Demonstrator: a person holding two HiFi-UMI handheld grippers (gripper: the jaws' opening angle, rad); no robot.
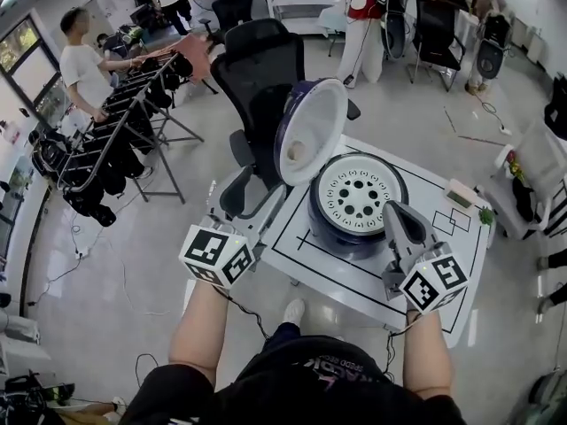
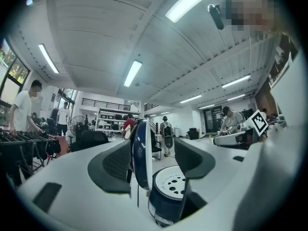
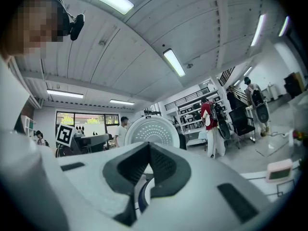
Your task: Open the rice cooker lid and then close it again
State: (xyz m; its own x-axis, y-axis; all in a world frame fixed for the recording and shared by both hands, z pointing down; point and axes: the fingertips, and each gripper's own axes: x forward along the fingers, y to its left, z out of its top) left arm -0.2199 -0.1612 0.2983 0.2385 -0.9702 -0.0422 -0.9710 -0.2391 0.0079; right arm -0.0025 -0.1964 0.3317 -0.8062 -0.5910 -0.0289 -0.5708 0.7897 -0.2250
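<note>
- Rice cooker [image 1: 341, 233] sat mid-desk, on the white desk [image 1: 301, 248] with black outlines.
- Cooker lid [image 1: 310, 131] was fully open, standing upright from the 10 o'clock side of the dark blue body, its white inner face turned to the wearer.
- Perforated white plate [image 1: 354, 193] lay flat across the top of the cooker body.
- Left gripper [image 1: 257, 193] was at 8 o'clock of the cooker, at the desk's near-left edge. Its jaws stood wide apart with nothing clamped.
- From the left gripper view the lid [image 2: 141, 153] showed edge-on in the gap of that gripper [image 2: 153, 150], beyond the pads and not touched. The cooker body [image 2: 168, 198] sat low in the gap.
- Right gripper [image 1: 396, 209] was at 4 o'clock of the cooker, over its near rim, with its jaws pressed together and holding nothing.
- The right gripper view confirmed the closed gripper [image 3: 148, 150], with the lid [image 3: 151, 128] rising behind the tips.
- Black office chair [image 1: 257, 69] stood at 11 o'clock beyond the desk.
- Clothes rack [image 1: 115, 140] stood at 9 o'clock, a person [image 1: 84, 69] beside it.
- Small white device [image 1: 461, 195] lay at 3 o'clock on the desk.
</note>
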